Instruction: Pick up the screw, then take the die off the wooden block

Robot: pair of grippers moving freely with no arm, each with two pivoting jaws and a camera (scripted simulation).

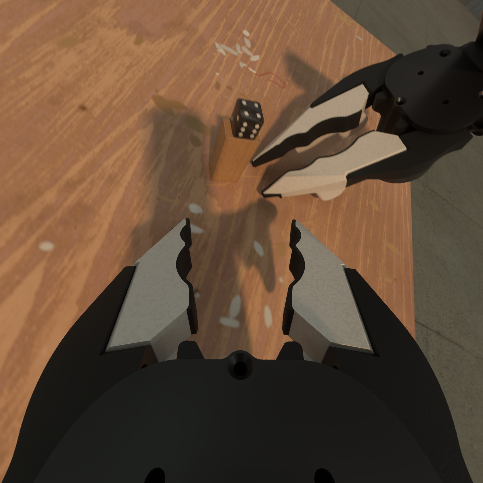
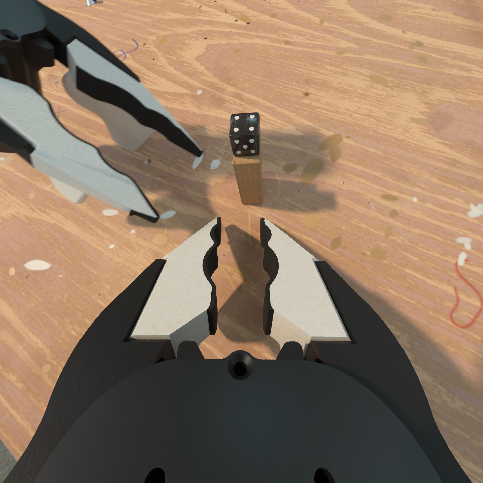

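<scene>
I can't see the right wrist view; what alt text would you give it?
A black die sits on an upright wooden block on a speckled wooden table. The right gripper, open and empty, points at the block; the left gripper, also open, reaches in from the left.

The place looks like a workshop or craft bench. The wooden counter (image 2: 366,78) is worn and dirty, with white paint flecks (image 2: 37,265), olive stains (image 2: 311,170) and stray bits of red thread (image 2: 467,295). Beyond its edge lies a grey tiled floor (image 1: 449,235).
</scene>
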